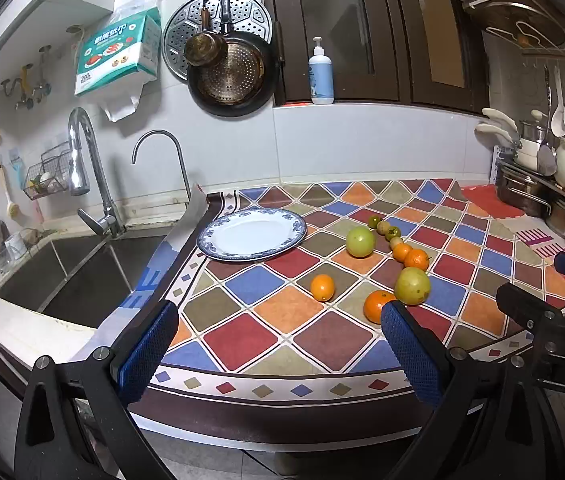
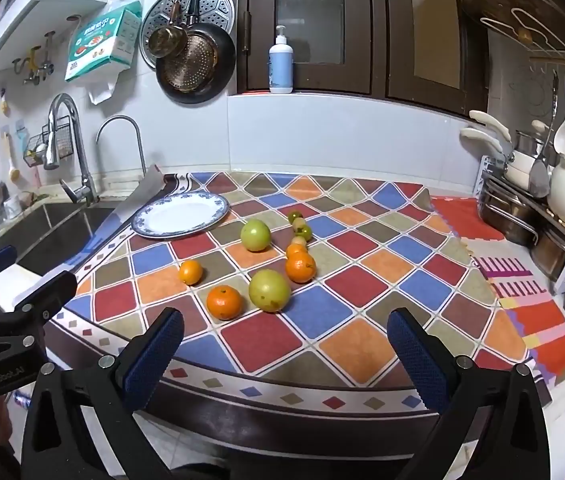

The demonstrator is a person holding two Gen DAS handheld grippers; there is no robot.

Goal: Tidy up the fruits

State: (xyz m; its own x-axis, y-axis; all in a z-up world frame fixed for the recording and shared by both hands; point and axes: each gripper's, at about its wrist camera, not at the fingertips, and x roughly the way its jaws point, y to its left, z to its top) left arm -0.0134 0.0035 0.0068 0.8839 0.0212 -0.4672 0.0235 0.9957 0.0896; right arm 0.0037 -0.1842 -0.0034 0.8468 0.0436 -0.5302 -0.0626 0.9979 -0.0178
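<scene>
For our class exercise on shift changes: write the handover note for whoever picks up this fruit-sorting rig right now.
Left hand-held gripper: open, empty, held short of the cloth's near edge.
Right hand-held gripper: open, empty, likewise.
Plate: empty, far left on the patterned cloth, beside the sink.
Fruit, all loose on the cloth right of the plate: two large green fruits, four oranges, and a row of small fruits behind them.
Done: nothing.
Left: every fruit, presumably onto the plate.

Bare cloth (image 2: 266, 340) before fruit cluster (image 2: 270, 272)
</scene>
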